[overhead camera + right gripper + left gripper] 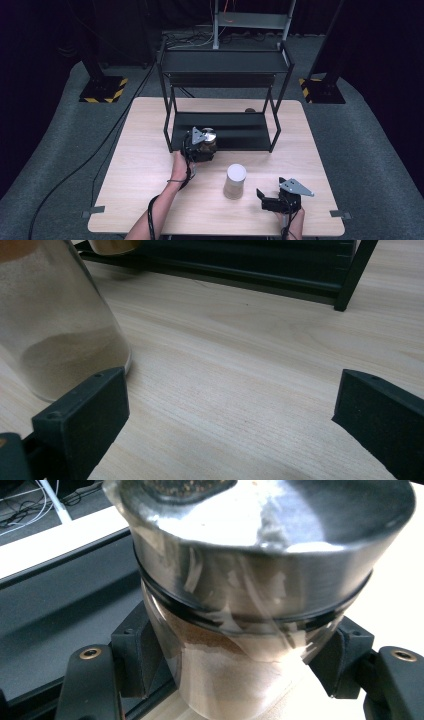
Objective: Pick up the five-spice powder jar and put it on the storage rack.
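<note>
Nearest the person, at about five o'clock on the pale wooden table (pixel 150 190), the right gripper (pixel 265 197) rests low over the board with its grey three-cornered plate on top. Its two black jaws stand wide apart with only bare wood between them in the right gripper view; they hold nothing. Just beside its left jaw in that view rises a frosted, cream-coloured cylindrical container (pixel 55 325), with a pale powder heaped in its base. In the high view the same container (pixel 234 181) stands upright near the table's middle, at about nine o'clock from the right gripper and apart from it.

Farther in, at about eleven o'clock from that container, the left gripper (pixel 202 145) is at the front edge of the black metal two-tier shelf rack (pixel 225 65). Its jaws are closed on a clear glass jar with a broad brushed-steel lid (pixel 260 580); the left gripper view shows the pads pressed against the glass on both sides, below the black ring under the lid, and brown and pale powder inside. The jar (pixel 209 135) sits at the left front of the rack's lower shelf, right at its lip; whether it rests on the shelf or hangs above it I cannot tell.

Beyond the rack, at twelve o'clock, cables lie on the grey carpet floor (pixel 60 125).
</note>
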`<state>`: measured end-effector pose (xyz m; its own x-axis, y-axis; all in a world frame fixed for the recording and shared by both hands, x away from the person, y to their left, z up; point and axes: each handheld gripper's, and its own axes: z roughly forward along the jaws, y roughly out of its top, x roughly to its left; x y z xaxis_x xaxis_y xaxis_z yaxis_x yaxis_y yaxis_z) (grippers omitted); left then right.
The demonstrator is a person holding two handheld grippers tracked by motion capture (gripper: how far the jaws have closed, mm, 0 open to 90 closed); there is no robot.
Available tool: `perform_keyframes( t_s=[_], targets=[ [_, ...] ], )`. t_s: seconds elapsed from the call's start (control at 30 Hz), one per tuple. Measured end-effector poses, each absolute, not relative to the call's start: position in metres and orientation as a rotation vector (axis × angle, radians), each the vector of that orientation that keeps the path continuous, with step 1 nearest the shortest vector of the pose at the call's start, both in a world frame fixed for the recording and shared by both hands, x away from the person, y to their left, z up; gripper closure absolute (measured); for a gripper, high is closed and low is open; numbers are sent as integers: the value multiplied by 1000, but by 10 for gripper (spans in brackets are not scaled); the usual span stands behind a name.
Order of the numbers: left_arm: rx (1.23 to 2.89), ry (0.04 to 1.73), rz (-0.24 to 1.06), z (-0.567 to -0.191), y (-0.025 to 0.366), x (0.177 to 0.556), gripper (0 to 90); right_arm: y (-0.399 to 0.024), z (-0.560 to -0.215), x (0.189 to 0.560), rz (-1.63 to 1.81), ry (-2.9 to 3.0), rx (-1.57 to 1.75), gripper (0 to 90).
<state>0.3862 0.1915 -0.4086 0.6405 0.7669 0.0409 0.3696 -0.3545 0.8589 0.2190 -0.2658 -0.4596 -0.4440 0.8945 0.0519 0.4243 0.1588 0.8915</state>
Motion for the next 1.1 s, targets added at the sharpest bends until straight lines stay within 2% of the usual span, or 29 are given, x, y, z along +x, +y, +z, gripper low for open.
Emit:
perform_keyframes(
  t_s=[1.1],
  targets=[
    [1976, 878, 589, -401, 181, 403, 305, -265, -459, 219, 1233, 1946, 1248, 1]
  ],
)
